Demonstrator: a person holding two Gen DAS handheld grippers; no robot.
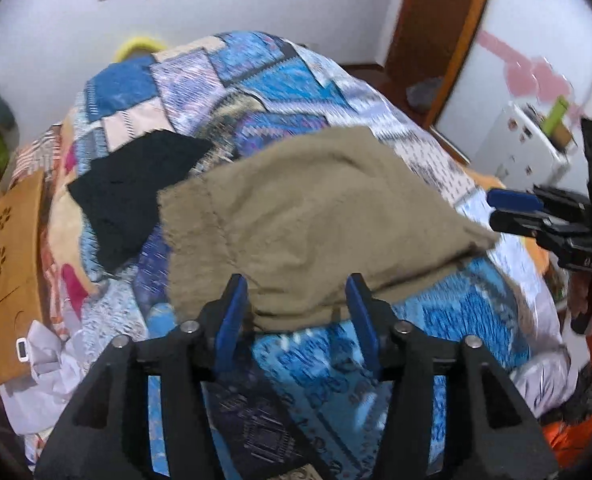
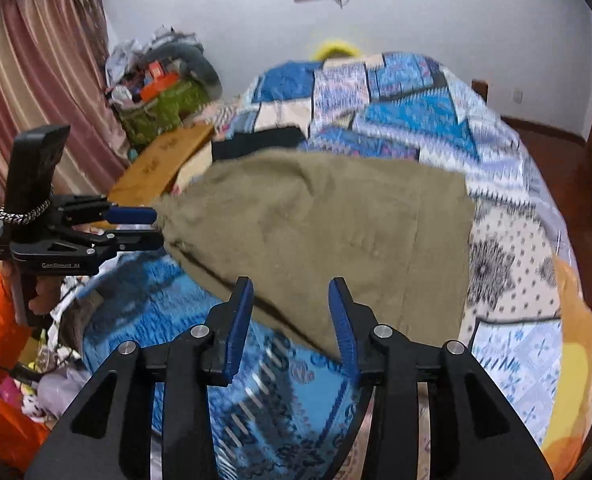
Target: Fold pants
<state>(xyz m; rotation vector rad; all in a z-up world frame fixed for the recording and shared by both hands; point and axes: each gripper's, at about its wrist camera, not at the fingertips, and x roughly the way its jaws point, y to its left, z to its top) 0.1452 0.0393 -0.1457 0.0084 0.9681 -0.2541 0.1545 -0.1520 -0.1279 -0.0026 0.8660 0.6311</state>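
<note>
While pants (image 1: 316,216) cover the quilt (image 1: 456,320), black cloth (image 1: 132,192) lies beside.

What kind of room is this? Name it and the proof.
Most likely a bedroom: a bed under a patchwork quilt with olive pants spread on it, pink curtains and a wooden bedside stand.

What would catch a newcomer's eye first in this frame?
The olive-khaki pants spread mid-bed on the busy blue patchwork quilt. The left gripper and right gripper both hover open at the pants' near edge. A black garment lies just beyond.
</note>
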